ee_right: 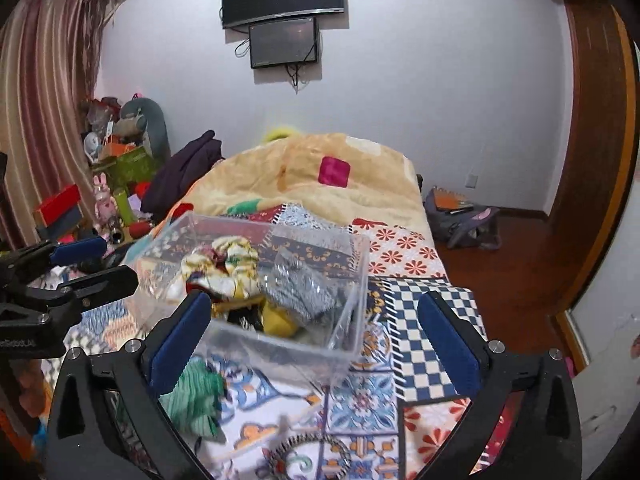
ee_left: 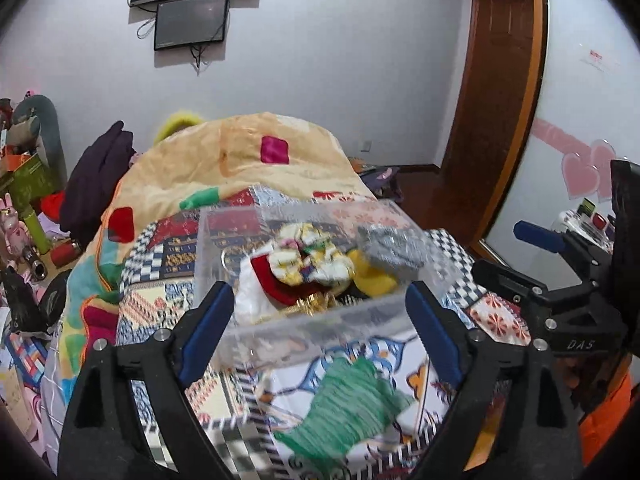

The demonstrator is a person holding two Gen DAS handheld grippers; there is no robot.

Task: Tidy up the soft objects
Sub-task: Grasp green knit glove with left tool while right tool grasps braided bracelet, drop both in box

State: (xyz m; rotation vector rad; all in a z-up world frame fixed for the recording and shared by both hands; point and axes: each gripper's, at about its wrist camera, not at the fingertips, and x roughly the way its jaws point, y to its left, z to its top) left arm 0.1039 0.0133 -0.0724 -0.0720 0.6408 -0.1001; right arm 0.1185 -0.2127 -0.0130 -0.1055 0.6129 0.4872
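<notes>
A clear plastic box stands on the patterned bedspread; it holds several soft items, among them a grey knit piece, a yellow-white scrunchie and a red-and-white cloth. A green knit cloth lies on the bed in front of the box. My left gripper is open and empty above the box's near edge. My right gripper is open and empty, over the box's near right corner. The green cloth lies by its left finger.
A peach quilt is heaped behind the box. Clutter of boxes and toys stands left of the bed. A bag lies on the wooden floor to the right. The bed's right edge is near.
</notes>
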